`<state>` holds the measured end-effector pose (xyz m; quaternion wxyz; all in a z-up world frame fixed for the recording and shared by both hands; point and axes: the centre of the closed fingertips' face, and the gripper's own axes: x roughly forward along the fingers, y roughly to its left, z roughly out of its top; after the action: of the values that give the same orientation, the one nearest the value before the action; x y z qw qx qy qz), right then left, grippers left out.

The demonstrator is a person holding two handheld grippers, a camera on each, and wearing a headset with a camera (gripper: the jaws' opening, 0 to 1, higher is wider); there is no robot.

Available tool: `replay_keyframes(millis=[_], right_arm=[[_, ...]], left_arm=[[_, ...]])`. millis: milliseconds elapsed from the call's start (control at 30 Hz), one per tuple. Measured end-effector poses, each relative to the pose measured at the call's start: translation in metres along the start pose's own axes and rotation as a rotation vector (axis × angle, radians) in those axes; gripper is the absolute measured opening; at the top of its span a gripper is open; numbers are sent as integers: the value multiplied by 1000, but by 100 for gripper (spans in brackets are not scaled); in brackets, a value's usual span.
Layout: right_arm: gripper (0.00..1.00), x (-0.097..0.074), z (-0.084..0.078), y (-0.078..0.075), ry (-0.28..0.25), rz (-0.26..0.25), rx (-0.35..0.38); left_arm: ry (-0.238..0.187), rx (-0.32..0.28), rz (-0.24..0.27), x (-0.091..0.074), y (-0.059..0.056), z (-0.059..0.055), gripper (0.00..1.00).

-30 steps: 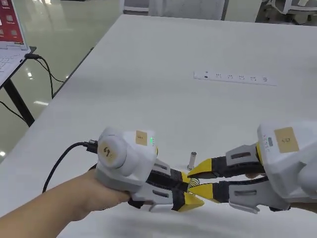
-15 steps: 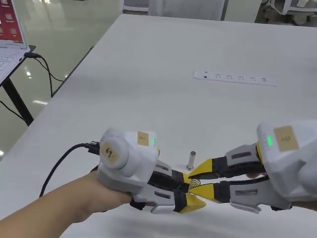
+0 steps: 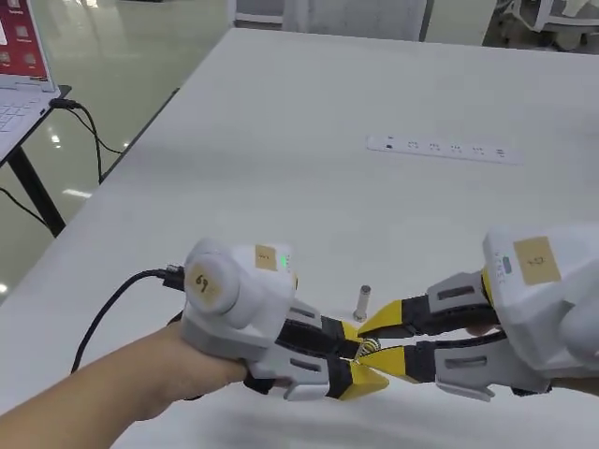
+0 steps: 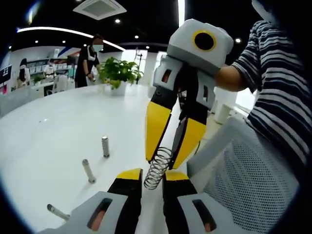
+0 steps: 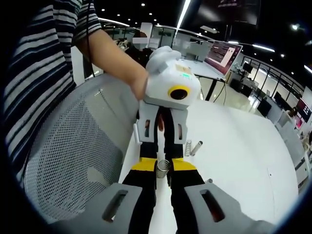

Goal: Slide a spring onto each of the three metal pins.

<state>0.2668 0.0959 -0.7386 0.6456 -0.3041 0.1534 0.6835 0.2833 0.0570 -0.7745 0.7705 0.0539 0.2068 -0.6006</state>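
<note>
Left hand-held gripper [image 4: 152, 176] has its jaws nearly closed, pinching the near end of the spring [image 4: 157, 168]. Right hand-held gripper [image 5: 163, 168] faces it tip to tip, jaws about a spring's width apart and straddling the spring's other end; cannot tell if they actually squeeze it. In the head view both point inward, left one angled right and slightly down, right one roughly level, meeting low over the near part of the white counter [image 3: 309, 140]. A bare hand [image 3: 159, 374] wraps the left one from behind. The spring's long axis runs roughly along the line between the two tips, seen end-on from the right gripper view and tilted up-right in the left gripper view. One pin [image 3: 362, 302] stands upright just behind the tips; two more pins [image 4: 88, 170] lean or lie nearby
</note>
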Motion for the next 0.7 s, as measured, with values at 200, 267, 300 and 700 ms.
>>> replay_keyframes(millis=[200,267,300,700], right_arm=[[7,1,1,-2,2,-5,-3],[7,1,0,-3,2,-9,-1],[7,1,0,-4,3,-11,-1],[7,0,-11,-12,21,-34,14]], left_arm=[[2,-16,24,-6,4,-3,12],[0,-21,34,-8,5,-4,14],[1,-24,38,-9,5,-5,15],[6,-70,91,-36,14,-18,23]])
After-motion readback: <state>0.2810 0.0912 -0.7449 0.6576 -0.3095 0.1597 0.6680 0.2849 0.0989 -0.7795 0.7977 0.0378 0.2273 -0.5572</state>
